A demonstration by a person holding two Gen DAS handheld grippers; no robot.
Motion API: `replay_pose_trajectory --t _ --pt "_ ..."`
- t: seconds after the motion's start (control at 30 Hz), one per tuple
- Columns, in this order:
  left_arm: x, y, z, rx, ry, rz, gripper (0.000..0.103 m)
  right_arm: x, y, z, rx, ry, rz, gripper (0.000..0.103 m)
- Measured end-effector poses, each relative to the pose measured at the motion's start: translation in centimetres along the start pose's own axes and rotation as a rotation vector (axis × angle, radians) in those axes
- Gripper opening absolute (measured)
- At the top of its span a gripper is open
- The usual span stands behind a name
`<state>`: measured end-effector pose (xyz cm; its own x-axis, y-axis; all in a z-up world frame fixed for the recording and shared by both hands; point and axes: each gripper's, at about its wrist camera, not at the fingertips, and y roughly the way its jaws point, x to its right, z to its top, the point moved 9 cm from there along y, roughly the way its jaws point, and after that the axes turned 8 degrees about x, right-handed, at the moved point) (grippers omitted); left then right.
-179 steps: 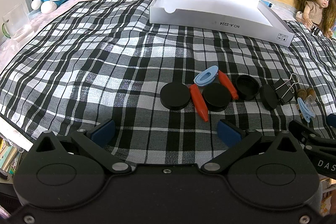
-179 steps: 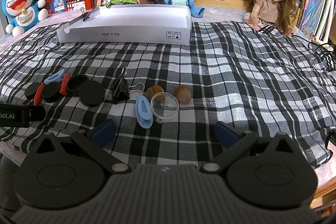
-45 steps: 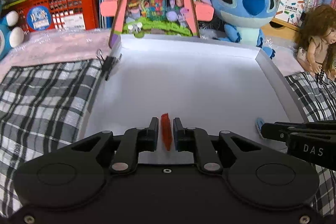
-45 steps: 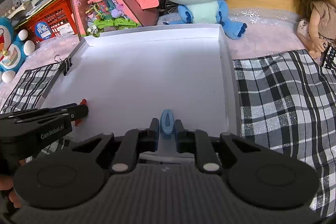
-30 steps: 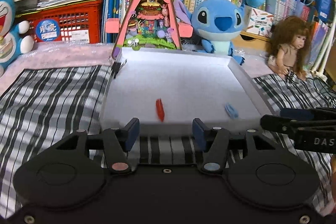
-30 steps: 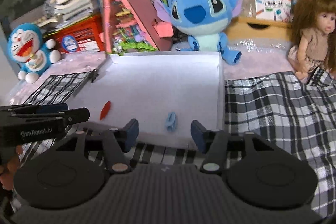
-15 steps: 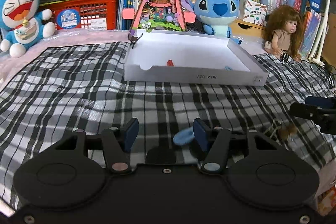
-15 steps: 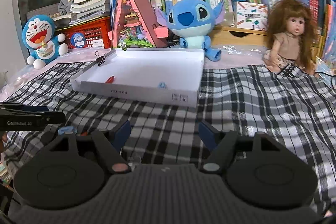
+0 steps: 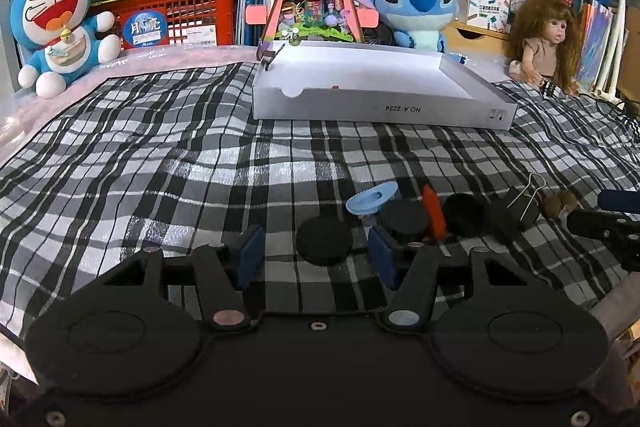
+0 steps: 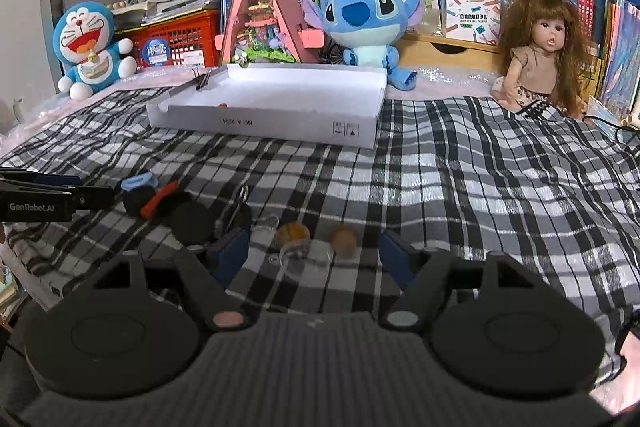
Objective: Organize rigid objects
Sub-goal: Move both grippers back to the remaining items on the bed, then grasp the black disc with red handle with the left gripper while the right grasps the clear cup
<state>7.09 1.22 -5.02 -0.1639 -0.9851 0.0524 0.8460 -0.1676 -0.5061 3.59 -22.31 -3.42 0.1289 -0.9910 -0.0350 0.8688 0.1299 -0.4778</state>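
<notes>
Black disc (image 9: 324, 241) between parted left tool (image 9: 316, 257)

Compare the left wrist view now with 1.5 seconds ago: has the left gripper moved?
Yes. The left gripper has pulled back from the white box, which now sits far ahead, to above a black disc.

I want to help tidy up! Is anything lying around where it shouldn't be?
Yes. Small things lie loose on the checked cloth instead of in the white box: black discs, an orange piece, a blue clip, a black binder clip, a clear lid and two brown balls. Nothing looks broken or spilled.
</notes>
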Motion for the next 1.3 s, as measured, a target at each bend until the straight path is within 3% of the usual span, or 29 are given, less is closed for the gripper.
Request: replay_pose_trajectory --t 1.1,1.2,1.3 --pt "0.14 0.43 0.06 0.030 -0.005 0.002 0.042 -0.43 0.45 -0.95 0.004 0.027 0.010 0.082" --pt "0.13 0.43 0.05 0.030 -0.005 0.002 0.042 -0.16 0.55 -0.92 0.005 0.035 -0.002 0.081" --pt "0.07 0.44 0.07 0.032 -0.006 0.004 0.033 -0.16 0.59 -1.00 0.004 0.029 -0.012 0.074"
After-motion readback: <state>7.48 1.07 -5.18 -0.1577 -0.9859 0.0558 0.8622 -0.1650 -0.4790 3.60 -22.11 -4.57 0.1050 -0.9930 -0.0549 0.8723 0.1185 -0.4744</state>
